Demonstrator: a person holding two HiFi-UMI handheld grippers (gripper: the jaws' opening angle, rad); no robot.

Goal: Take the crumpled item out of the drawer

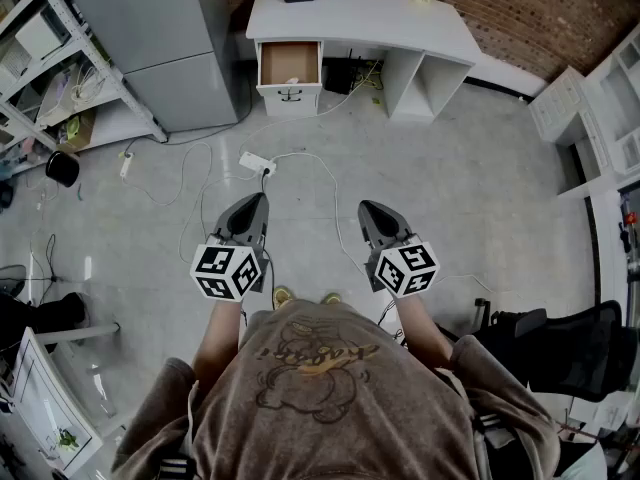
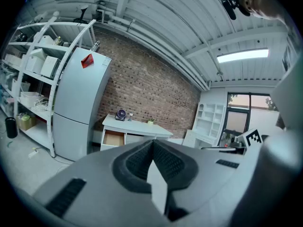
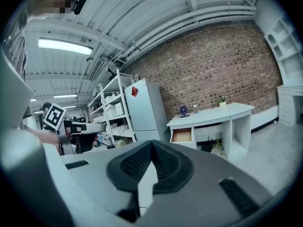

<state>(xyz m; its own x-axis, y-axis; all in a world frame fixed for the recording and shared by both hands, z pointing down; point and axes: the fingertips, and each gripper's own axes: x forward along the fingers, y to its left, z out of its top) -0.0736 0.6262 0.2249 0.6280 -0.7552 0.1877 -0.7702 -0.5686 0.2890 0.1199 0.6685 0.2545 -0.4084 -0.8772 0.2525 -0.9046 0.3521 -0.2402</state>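
Head view shows the white pull-out drawer [image 1: 289, 63] under the white tabletop [image 1: 370, 13] open toward the person, any crumpled item inside indiscernible, a white power strip [image 1: 256, 162] lying between, and left gripper [image 1: 254, 201] and right gripper [image 1: 369, 209] jaws closed, empty.

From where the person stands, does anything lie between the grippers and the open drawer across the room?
Nothing tall blocks the way. Only a power strip and loose cables lie on the floor between the left gripper, the right gripper and the drawer. Both grippers are shut and empty.
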